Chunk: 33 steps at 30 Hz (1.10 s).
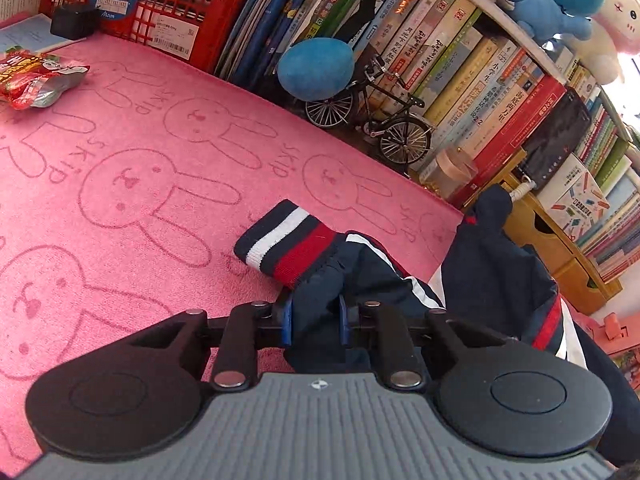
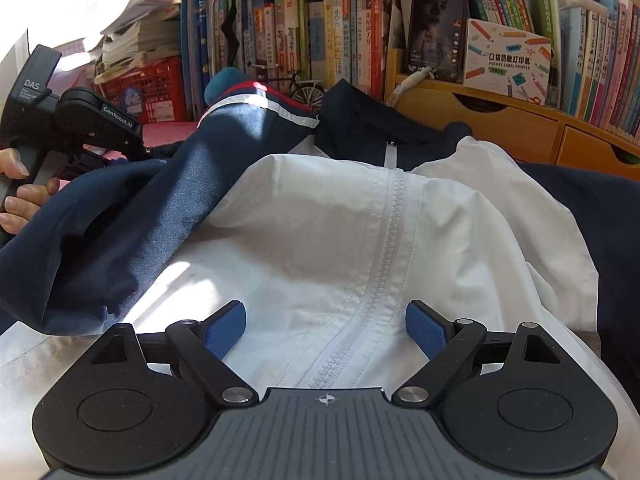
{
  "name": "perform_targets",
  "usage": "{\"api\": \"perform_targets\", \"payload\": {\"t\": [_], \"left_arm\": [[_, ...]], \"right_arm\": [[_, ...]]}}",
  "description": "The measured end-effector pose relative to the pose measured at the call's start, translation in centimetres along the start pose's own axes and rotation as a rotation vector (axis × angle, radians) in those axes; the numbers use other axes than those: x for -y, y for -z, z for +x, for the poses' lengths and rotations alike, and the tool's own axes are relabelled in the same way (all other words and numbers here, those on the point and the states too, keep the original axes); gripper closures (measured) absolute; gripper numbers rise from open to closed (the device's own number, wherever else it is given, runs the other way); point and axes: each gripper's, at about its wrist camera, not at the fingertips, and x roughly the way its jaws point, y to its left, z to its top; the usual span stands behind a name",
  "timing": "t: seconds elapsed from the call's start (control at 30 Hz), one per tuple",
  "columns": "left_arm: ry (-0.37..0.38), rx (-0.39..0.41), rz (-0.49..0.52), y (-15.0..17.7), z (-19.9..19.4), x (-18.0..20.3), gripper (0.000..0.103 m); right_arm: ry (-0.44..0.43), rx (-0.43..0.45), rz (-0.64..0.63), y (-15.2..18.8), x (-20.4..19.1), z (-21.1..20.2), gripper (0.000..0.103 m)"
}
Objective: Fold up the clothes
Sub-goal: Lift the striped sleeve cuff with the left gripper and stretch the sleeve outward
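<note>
A navy and white zip jacket (image 2: 320, 232) lies front up, its white zipper (image 2: 384, 264) running down the middle. In the left wrist view its navy sleeve (image 1: 360, 272) ends in a striped navy, white and red cuff (image 1: 288, 240) that rests on the pink rabbit-print cloth (image 1: 140, 184). My left gripper (image 1: 315, 316) is shut on the sleeve just behind the cuff, fabric bunched between the blue pads. In the right wrist view that left gripper (image 2: 136, 148) shows at the far left, held by a hand (image 2: 18, 192). My right gripper (image 2: 326, 330) stands open over the white front, straddling the zipper.
Books (image 1: 460, 80) fill the shelves behind. A model bicycle (image 1: 372, 120), a blue plush (image 1: 316, 68) and a red crate (image 1: 160, 4) stand at the back. A snack bag (image 1: 36, 78) lies at the far left. A phone (image 2: 436, 28) leans over a wooden drawer unit (image 2: 512, 128).
</note>
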Motion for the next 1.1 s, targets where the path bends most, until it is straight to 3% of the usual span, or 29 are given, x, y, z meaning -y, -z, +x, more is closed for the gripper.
{"api": "perform_targets", "payload": {"t": [0.2,0.33,0.43,0.63,0.83,0.93,1.1], "left_arm": [[-0.1,0.341,0.141,-4.5,-7.4,0.5,0.088],[-0.307,0.601,0.236,-7.0,-12.4,-0.2,0.088],[-0.431,0.683,0.266,-8.5,-14.1,-1.7,0.088],[-0.69,0.69,0.356,-11.4,-12.6,-5.2,0.088],[-0.812,0.712,0.415,-14.4,-10.4,-9.3,0.085],[-0.826,0.652,0.389,-15.1,-8.4,-11.5,0.085],[-0.826,0.437,0.272,-14.1,-4.3,-15.1,0.085]], "right_arm": [[-0.004,-0.002,-0.004,0.0,0.0,0.1,0.013],[-0.005,-0.003,-0.006,0.1,-0.1,0.2,0.012],[-0.004,-0.003,-0.008,0.1,-0.1,0.2,0.012],[0.001,-0.001,-0.013,0.1,-0.2,0.1,0.012],[0.017,0.01,-0.001,-0.6,-0.2,-0.2,0.012],[0.021,-0.008,-0.001,-0.8,-0.3,0.3,0.012],[0.039,-0.033,-0.04,-1.2,-0.9,0.3,0.012]]}}
